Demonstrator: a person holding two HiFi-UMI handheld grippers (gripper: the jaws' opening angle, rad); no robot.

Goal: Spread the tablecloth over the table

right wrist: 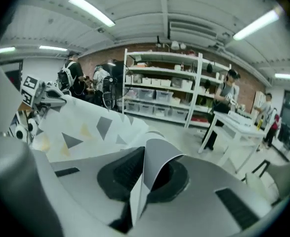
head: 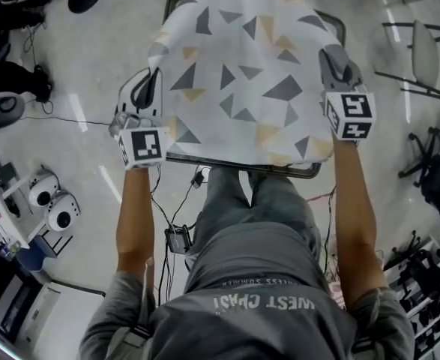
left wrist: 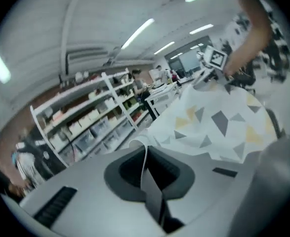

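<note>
Seen from above, looking steeply down: white tablecloth (head: 242, 66) with grey and yellow triangles, held up and stretched over a small dark-framed table (head: 227, 161), hiding most of the top; near edge reaching about to the near rim, far end running out of view. Left gripper (head: 152, 81) clamped on the near left corner, a thin fold of cloth pinched flat between its 2 jaws; right gripper (head: 335, 64) likewise closed on the near right corner, a curl of cloth standing up from the pinch. Probably midway through the spreading; cloth seemingly not yet laid flat. For a good result: hold both corners at equal height and pull gently apart to take out slack; centre the cloth over the top before lowering; lower evenly for matching overhang on each side; let go only once the cloth rests on the table. Cables (head: 176, 216) and chairs (head: 422, 58) on the floor around.
</note>
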